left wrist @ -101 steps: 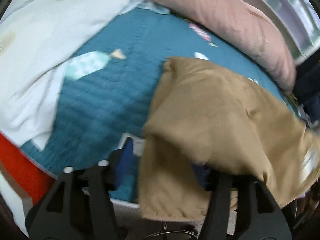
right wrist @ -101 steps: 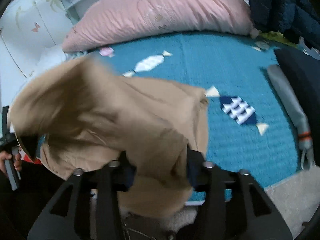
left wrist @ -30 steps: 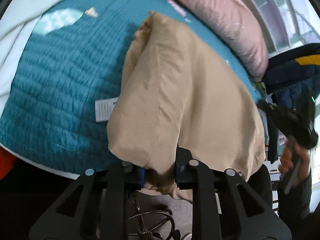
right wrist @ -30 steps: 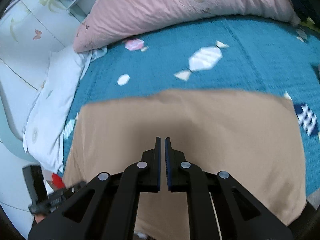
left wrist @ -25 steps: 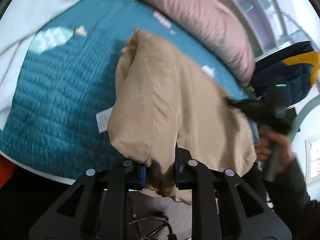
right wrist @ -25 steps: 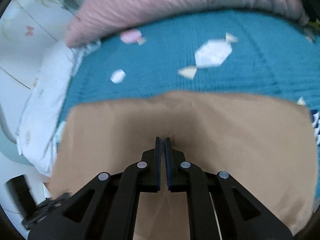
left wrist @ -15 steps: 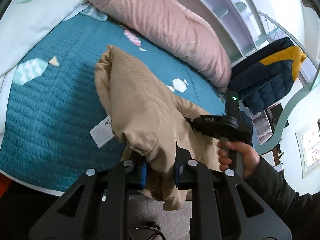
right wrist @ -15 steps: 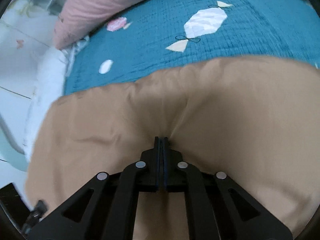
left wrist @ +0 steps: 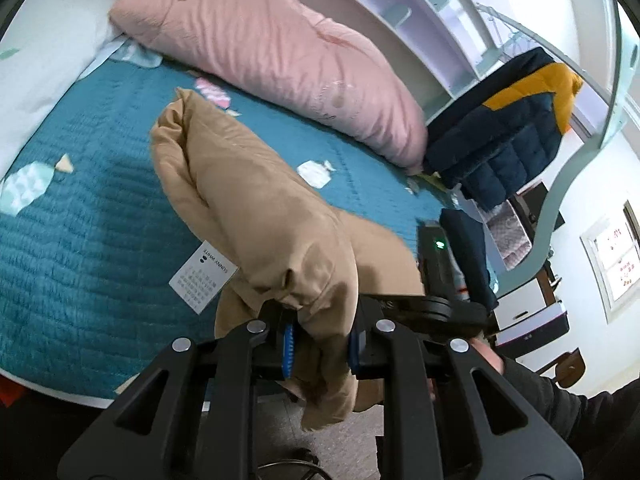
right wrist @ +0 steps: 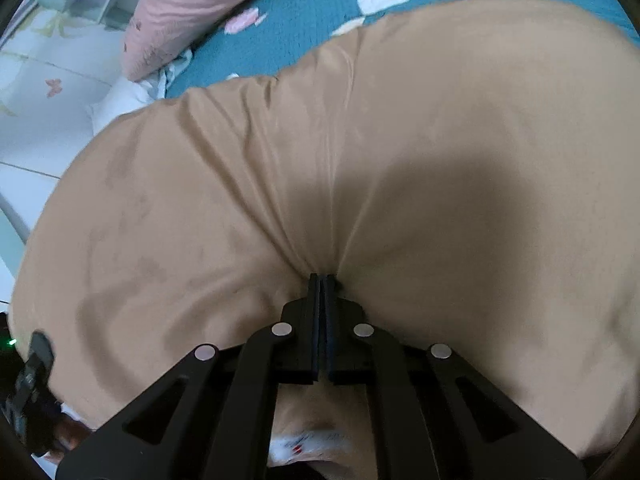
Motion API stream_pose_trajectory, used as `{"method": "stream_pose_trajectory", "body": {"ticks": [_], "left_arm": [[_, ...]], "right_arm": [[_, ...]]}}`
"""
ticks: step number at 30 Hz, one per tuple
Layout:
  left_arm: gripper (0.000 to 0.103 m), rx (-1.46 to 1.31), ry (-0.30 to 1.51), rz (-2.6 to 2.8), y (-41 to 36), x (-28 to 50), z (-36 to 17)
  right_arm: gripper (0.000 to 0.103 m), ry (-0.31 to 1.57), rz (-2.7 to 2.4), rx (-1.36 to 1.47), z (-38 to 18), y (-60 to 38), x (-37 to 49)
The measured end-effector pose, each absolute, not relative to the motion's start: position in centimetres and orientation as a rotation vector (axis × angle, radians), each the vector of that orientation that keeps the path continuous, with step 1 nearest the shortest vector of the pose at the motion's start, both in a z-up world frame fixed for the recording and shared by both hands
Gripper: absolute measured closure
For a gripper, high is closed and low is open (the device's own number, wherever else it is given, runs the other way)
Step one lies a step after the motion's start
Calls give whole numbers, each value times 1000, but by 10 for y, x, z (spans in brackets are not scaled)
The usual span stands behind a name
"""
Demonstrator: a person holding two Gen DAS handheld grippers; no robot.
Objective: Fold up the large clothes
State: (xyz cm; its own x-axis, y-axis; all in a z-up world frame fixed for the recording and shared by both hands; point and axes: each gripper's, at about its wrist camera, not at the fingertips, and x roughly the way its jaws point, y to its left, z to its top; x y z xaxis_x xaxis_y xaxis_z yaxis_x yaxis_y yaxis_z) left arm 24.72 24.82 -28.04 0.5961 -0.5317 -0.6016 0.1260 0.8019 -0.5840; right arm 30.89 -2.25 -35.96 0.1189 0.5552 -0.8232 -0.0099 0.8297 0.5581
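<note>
Both claws grip the tan garment (left wrist: 256, 208) above the teal bed quilt (left wrist: 80, 224): left claw (left wrist: 320, 340) bites a thick bunch, right claw (right wrist: 323, 284) pinches a pleat. Best draw them apart evenly before laying it flat.

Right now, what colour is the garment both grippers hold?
Plain tan garment, no pattern; clearest in the right wrist view.
</note>
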Motion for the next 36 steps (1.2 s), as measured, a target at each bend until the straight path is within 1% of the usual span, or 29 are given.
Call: {"method": "stream_pose_trajectory", "body": {"ticks": [2,4,5,6,8,9,13,14,15,22,30,36], "left_arm": [[85,-514,850,-413,244,248,-276],[85,-508,847,-422,238,249,-273],[85,-508,848,-431,236,250,-272],[85,-500,855,-446,230,251,-271],[85,-457,885,-466,215,255,-274],[85,-439,885,-484,204,255,-274],[85,-409,888,-548,172,261,-269],[85,-399,887,-562,165,262,-267],[85,-384,887,-584,154,264,-264],[85,-315,926,-660,83,277,-268],[85,-309,1018,-745,1,301,-290],[85,-296,1081,-775,-61,328,-308]], "right_arm": [[99,1399,471,526,-349,-29,291],[99,1424,467,550,-351,-33,275],[99,1462,457,551,-362,-29,268],[103,1500,446,542,-377,-28,263],[103,1493,471,593,-401,-29,256],[103,1480,480,575,-402,-28,255],[103,1454,484,503,-389,-24,249],[103,1425,484,519,-381,-30,244],[98,1396,487,526,-374,-36,240],[97,1171,357,569,-319,-113,207],[97,1108,206,602,-309,-193,180],[97,1080,146,579,-305,-216,177]]}}
